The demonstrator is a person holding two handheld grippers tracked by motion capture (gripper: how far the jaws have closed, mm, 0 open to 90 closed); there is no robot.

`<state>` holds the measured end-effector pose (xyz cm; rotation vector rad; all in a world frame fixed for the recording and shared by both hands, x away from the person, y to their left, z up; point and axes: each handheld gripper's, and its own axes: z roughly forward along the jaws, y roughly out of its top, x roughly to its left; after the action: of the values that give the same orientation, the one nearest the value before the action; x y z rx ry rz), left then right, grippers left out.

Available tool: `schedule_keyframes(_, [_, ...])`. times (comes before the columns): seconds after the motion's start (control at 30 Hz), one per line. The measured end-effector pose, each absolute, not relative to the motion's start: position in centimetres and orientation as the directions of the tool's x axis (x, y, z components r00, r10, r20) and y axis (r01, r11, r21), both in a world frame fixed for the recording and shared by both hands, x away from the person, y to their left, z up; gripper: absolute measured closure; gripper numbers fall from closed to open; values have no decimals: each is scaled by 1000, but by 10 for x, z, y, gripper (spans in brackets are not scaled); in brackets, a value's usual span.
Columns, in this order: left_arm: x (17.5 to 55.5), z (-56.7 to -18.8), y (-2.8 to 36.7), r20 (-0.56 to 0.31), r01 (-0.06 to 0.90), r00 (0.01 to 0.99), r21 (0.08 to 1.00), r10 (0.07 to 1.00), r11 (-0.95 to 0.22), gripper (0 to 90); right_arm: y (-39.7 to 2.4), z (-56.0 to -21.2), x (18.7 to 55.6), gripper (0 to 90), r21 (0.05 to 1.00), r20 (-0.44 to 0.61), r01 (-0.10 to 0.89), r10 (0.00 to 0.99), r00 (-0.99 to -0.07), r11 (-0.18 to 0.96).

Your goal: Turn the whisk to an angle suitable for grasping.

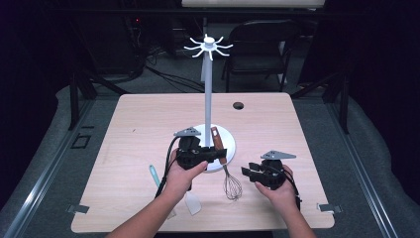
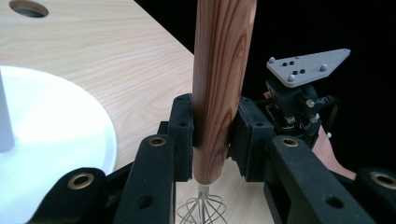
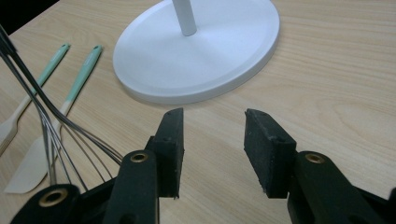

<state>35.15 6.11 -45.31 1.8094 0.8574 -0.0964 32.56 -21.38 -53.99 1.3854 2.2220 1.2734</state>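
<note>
A whisk with a wooden handle point(image 1: 216, 141) point(image 2: 222, 70) stands nearly upright beside the white stand's base, its wire head point(image 1: 232, 187) point(image 2: 201, 210) pointing down toward the table. My left gripper point(image 1: 218, 154) point(image 2: 215, 135) is shut on the lower part of that handle, both pads pressed against the wood. My right gripper point(image 1: 247, 172) point(image 3: 212, 126) hovers low over the table to the right of the whisk, open, with nothing between its pads. The whisk's wires point(image 3: 56, 126) cross the left side of the right gripper view.
A white stand point(image 1: 208, 99) with a round base point(image 1: 232, 145) point(image 2: 56, 126) point(image 3: 196, 56) and hooks at its top rises mid-table. Two teal-handled spatulas point(image 1: 154, 173) point(image 3: 79, 79) lie at the front left. A cable hole point(image 1: 238, 105) sits near the far edge.
</note>
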Motion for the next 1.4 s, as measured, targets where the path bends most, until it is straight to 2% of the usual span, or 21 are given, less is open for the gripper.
schedule_keyframes(0.57, [366,-410,79,-320,514,774,821,545,-248,713,-215,-544,327,567,764,238,621,820,-521,173])
schedule_keyframes(1.17, [385,-353,81,-181,415,823,838,538,-354,713,-216,-548,328,566,758,245,630,821,-516,170])
schedule_keyframes(1.4, [389,-330,80,-158,387,836,849,526,-361,714,-214,-550,329,560,755,241,632,822,-516,176])
